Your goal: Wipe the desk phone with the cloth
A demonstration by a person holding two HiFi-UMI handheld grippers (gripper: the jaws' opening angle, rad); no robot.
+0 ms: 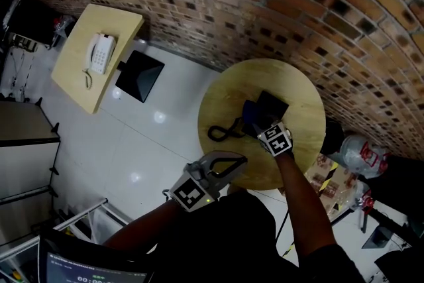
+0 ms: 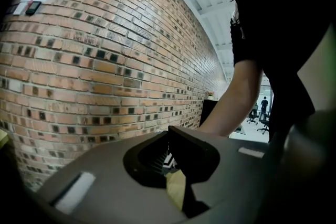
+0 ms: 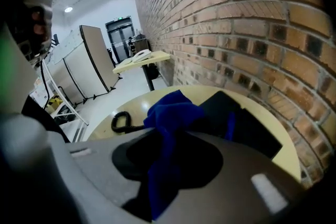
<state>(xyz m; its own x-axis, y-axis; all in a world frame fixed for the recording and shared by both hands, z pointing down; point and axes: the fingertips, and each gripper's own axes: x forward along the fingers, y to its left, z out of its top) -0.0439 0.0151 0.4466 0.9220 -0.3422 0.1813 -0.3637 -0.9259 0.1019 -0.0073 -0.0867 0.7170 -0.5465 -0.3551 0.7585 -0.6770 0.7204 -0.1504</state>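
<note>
Right gripper [image 3: 163, 162]: clamped on the blue cloth [image 3: 170, 113], low at the near side of the desk phone [image 3: 247, 126]; contact of cloth and phone not sure.
Left gripper [image 2: 176, 168]: jaws together, holding nothing, beside the table edge, near the body.
Desk phone: black, lying on the round table [image 1: 225, 93] close to the brick wall [image 2: 79, 60], just in front of the right gripper.
Step in hand: probably wiping the top face of the phone.
How to do it well: lay the loose bunch flat on the casing, not only its tip; draw long strokes along the face; press lightly, to avoid pushing the phone toward the wall; stay clear of the coiled cord [image 3: 122, 122]; perhaps steady the phone with the left gripper.
Cloth: soft, fuzzy, deep blue, crumpled in a bunch above the jaws.
Phone body: hard, matte, flat and angular.
Cord: black, springy, curled in a loop on the table.
Table: pale wood, smooth, a little glossy.
Wall: rough red-brown bricks, pale joints.
</note>
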